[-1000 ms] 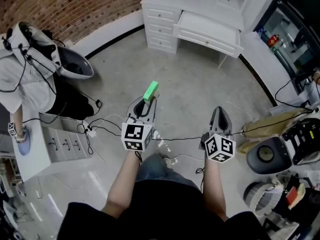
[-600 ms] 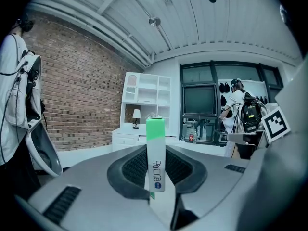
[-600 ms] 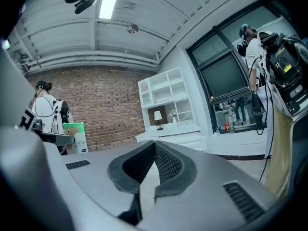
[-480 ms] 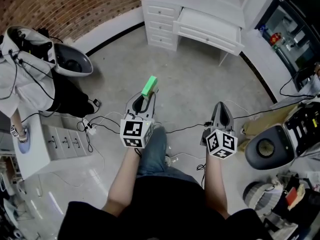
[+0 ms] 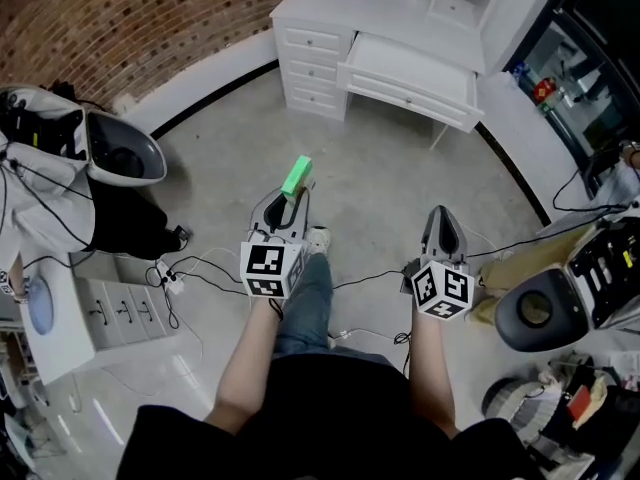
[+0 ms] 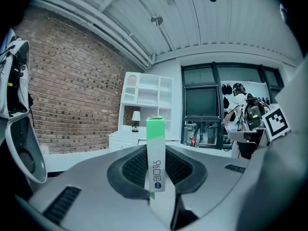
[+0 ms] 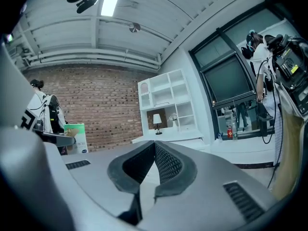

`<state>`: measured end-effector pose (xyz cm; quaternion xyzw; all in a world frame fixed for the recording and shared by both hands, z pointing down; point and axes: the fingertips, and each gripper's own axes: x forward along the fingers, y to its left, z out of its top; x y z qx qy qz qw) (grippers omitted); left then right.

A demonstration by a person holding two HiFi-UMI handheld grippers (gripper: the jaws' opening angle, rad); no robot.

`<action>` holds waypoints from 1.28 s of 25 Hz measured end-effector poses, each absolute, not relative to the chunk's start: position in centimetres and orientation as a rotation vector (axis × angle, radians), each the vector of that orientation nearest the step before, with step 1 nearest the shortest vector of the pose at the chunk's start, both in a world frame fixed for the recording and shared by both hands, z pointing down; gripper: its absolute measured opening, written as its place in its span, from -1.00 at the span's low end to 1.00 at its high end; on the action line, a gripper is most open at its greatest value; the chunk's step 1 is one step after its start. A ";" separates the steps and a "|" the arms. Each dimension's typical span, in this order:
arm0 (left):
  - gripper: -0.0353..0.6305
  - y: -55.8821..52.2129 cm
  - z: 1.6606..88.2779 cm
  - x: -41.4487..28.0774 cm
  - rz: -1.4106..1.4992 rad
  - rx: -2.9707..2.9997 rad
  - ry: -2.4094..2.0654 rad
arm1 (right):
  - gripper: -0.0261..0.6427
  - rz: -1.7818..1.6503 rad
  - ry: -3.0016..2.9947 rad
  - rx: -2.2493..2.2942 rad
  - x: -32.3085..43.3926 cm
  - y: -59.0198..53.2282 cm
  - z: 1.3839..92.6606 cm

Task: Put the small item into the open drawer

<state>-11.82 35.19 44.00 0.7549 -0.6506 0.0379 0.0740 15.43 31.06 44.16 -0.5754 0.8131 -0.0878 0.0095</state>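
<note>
The small item is a narrow green-and-white box (image 5: pixel 297 176). My left gripper (image 5: pixel 289 201) is shut on its lower end, and it stands upright between the pads (image 6: pixel 155 150). My right gripper (image 5: pixel 441 220) is held level beside the left one, shut with nothing in it (image 7: pixel 154 163). Across the floor ahead stands the white desk (image 5: pixel 322 20) with its wide drawer (image 5: pixel 408 70) pulled open. Both grippers are held out over the bare concrete floor, well short of the drawer. In the right gripper view the box (image 7: pixel 77 137) shows at the left.
Cables (image 5: pixel 200 266) trail over the floor by my feet. At the left stand a small white drawer unit (image 5: pixel 112 306) and a grey shell chair (image 5: pixel 122 154). A black round seat (image 5: pixel 532 311) and bags are on the right. A dark glass wall runs along the right.
The desk and its open drawer have come nearer and lower in the head view as the person walks forward. Both grippers keep their pose, the left still gripping the box.
</note>
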 end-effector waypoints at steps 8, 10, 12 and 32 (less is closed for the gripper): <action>-0.62 20.3 44.8 -13.1 0.074 2.318 -1.903 | -0.92 -0.205 2.519 -1.852 13.9 17.4 44.6; -0.62 15.7 45.4 -13.6 0.081 2.316 -1.879 | -0.92 -0.221 2.497 -1.880 13.6 13.2 45.1; -0.61 11.1 45.9 -14.0 0.106 2.324 -1.854 | -0.92 -0.236 2.481 -1.911 13.4 9.0 45.5; -0.61 -16.2 43.7 -12.0 0.153 2.507 -1.654 | -0.92 -0.272 2.319 -2.102 14.4 -12.5 44.4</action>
